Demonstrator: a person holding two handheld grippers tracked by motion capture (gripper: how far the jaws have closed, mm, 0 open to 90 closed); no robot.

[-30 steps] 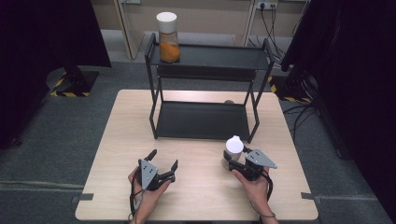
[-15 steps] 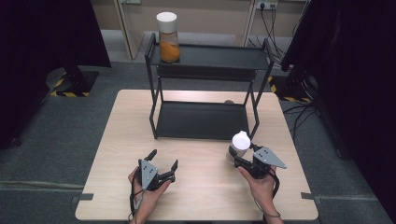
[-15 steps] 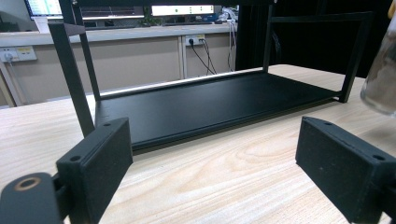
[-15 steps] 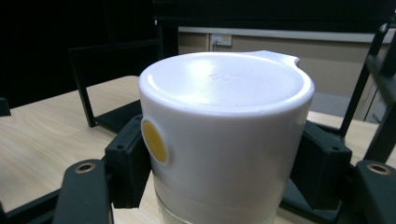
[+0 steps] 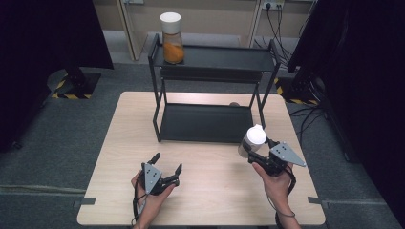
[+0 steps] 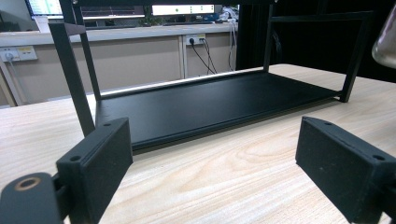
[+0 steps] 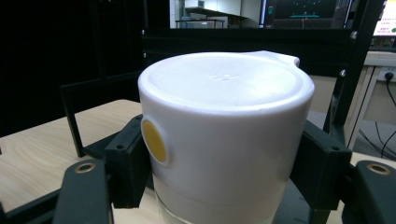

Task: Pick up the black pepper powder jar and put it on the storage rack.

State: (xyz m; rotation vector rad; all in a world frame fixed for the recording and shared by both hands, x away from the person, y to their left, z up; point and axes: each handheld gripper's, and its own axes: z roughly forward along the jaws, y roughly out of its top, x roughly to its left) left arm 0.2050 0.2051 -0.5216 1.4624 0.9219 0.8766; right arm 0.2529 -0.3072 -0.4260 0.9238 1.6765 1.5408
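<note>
At the near right of the bench (image 5: 210,191), your right gripper (image 5: 256,156) has its jaws clamped on the white-lidded jar (image 5: 251,140), held clear of the wood just off the rack's (image 5: 206,121) near-right corner. In the right gripper view the pads (image 7: 125,165) sit on the white lid (image 7: 224,140), not on the glass body below it. That's the main risk: if the lid is only pressed or loosely screwed on, the body could drop out, or the smooth plastic could slip between the pads under a sideways tilt. The jar already leans in the high view, so keep the wrist level.

Near left, your left gripper (image 5: 165,172) rests low on the bench, jaws wide with nothing between them. It's well apart from the jar, so it can't catch a slip; you could bring it closer.

Further in, the near-right upright (image 5: 258,102) stands right beside your path. If you're heading for the lower shelf (image 5: 205,123), clearance under the top shelf (image 5: 219,57) looks tight for a jar gripped at the lid; the gripper body or its grey plate (image 5: 286,153) may strike the top rail. Go in low and straight.

At the far left of the top shelf stands the orange-filled jar (image 5: 172,39). If you're going up there instead, land well right of it: a knock could send it off the far edge.
</note>
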